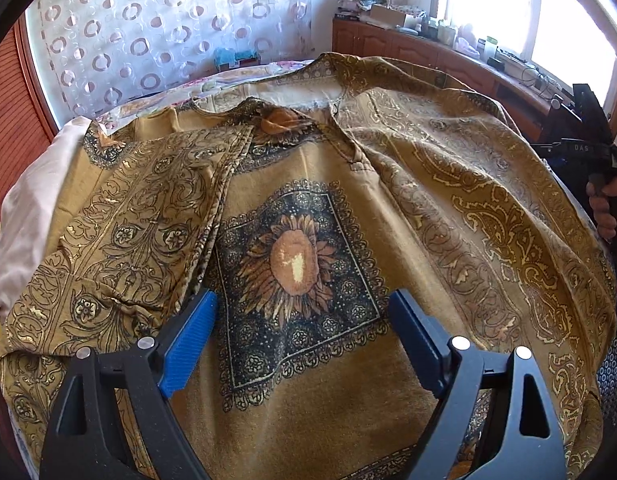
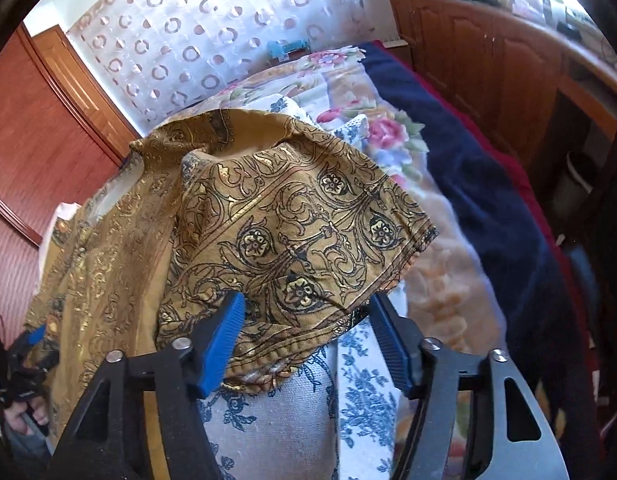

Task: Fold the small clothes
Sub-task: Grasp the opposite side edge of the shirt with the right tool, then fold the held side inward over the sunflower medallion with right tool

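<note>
A mustard-gold shirt (image 1: pixel 316 392) with black scroll print and a sunflower panel (image 1: pixel 296 264) lies spread on the bed. Its left sleeve (image 1: pixel 140 216) is folded inward over the body. My left gripper (image 1: pixel 302 312) is open and empty, hovering over the sunflower panel. In the right wrist view the other sleeve (image 2: pixel 300 240) lies rumpled near the bed's edge. My right gripper (image 2: pixel 306 316) is open, its blue fingers either side of the sleeve's hem, touching nothing that I can see. It also shows in the left wrist view (image 1: pixel 588 148), at the far right.
The bed has a floral cover (image 2: pixel 348 128), a dark blue blanket (image 2: pixel 468 184) and a blue-flowered white pillow (image 2: pixel 292 412). A wooden cabinet (image 1: pixel 428 52) with clutter stands under the window. A white pillow (image 1: pixel 32 208) lies at the left. A patterned curtain (image 1: pixel 160 28) hangs behind.
</note>
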`<state>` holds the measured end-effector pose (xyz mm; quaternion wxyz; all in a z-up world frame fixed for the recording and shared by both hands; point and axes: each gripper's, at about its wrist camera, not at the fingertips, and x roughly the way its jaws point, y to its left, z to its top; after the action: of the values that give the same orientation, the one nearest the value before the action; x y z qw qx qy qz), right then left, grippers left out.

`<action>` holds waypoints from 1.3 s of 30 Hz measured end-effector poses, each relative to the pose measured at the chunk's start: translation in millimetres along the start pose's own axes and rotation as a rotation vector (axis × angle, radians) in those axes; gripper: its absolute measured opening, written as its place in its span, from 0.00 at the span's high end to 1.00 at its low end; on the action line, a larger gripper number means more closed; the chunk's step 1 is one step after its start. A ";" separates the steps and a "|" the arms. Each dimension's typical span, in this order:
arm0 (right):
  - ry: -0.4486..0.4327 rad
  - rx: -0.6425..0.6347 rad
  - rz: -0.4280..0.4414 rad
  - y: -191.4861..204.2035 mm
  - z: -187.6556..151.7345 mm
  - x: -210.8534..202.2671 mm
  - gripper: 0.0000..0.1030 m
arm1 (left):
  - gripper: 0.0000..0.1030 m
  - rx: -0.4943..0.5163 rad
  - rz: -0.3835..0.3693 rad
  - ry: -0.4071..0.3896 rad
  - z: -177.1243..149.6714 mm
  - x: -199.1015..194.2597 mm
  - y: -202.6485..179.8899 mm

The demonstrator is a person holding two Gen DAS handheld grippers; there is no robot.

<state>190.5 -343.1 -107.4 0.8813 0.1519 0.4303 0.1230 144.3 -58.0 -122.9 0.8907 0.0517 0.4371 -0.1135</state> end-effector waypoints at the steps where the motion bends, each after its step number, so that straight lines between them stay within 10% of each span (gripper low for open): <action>1: -0.002 0.003 0.014 0.0 -0.2 -0.3 0.48 | 0.14 0.001 0.001 0.000 -0.1 -0.2 -0.5; 7: -0.059 -0.071 -0.075 0.5 -3.5 -14.1 0.92 | 0.11 0.005 -0.002 0.005 3.0 2.1 1.7; 10: -0.114 -0.144 -0.156 15.0 -4.6 -23.2 0.95 | 0.10 0.003 -0.003 0.006 2.7 2.1 2.2; 18: -0.307 -0.286 -0.240 60.1 4.6 -71.5 0.96 | 0.09 0.005 -0.004 0.009 4.1 3.3 2.0; 24: -0.405 -0.468 -0.164 133.4 3.3 -83.7 0.96 | 0.09 0.009 -0.009 0.011 5.2 3.8 2.7; 30: -0.310 -0.582 0.044 188.0 -21.4 -63.7 0.96 | 0.09 -0.028 -0.016 -0.088 3.7 -17.7 11.1; 34: -0.271 -0.573 0.095 176.0 -36.1 -61.1 0.56 | 0.09 -0.076 -0.031 -0.182 6.1 -46.9 21.0; 39: -0.329 -0.503 0.051 143.5 -23.0 -80.3 0.54 | 0.09 -0.092 -0.036 -0.263 8.8 -76.6 22.3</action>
<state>111.8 -234.8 -9.3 0.9458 -0.0423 0.2338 0.2214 111.2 -26.0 -57.1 0.9395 -0.0124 0.3222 -0.1154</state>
